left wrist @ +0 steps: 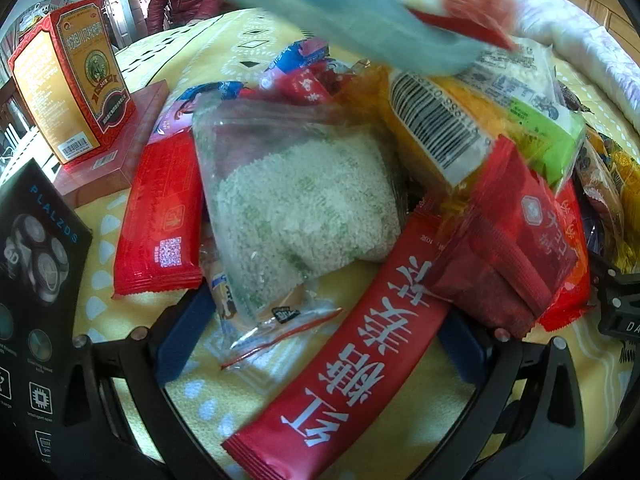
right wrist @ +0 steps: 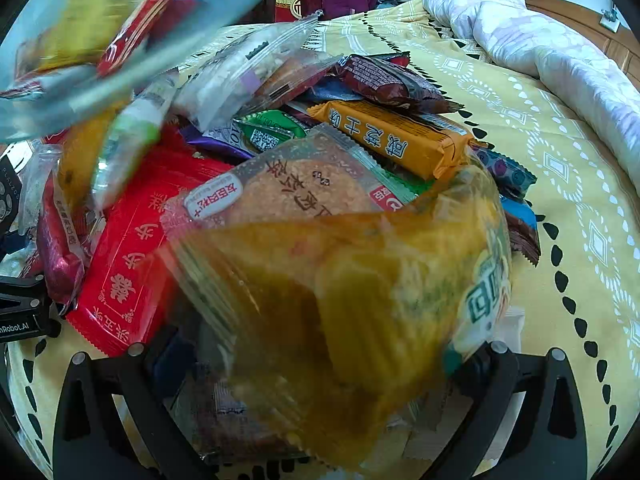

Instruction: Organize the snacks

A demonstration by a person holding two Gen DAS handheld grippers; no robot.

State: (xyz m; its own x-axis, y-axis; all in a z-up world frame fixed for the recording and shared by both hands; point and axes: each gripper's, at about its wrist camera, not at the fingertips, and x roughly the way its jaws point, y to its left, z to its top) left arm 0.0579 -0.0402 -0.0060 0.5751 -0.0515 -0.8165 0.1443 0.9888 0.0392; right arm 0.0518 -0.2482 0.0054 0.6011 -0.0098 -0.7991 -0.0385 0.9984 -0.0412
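Yellow cake packet (right wrist: 360, 300), blurred, between your right gripper (right wrist: 320, 368) fingers, grip uncertain; left gripper (left wrist: 320, 344) spread; may slip.

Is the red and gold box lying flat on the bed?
No. The red and gold box stands upright on a flat red box, beside the snack pile.

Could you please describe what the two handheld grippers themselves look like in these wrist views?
The left gripper is a black plastic frame with curved struts and silver round bolt heads, carrying two dark blue flat finger pads. The right gripper has the same black frame and silver bolts; its pads are mostly hidden. A black gripper body at the right view's left edge bears partial white lettering ending "nRobot.AI". No hands or sleeves show.
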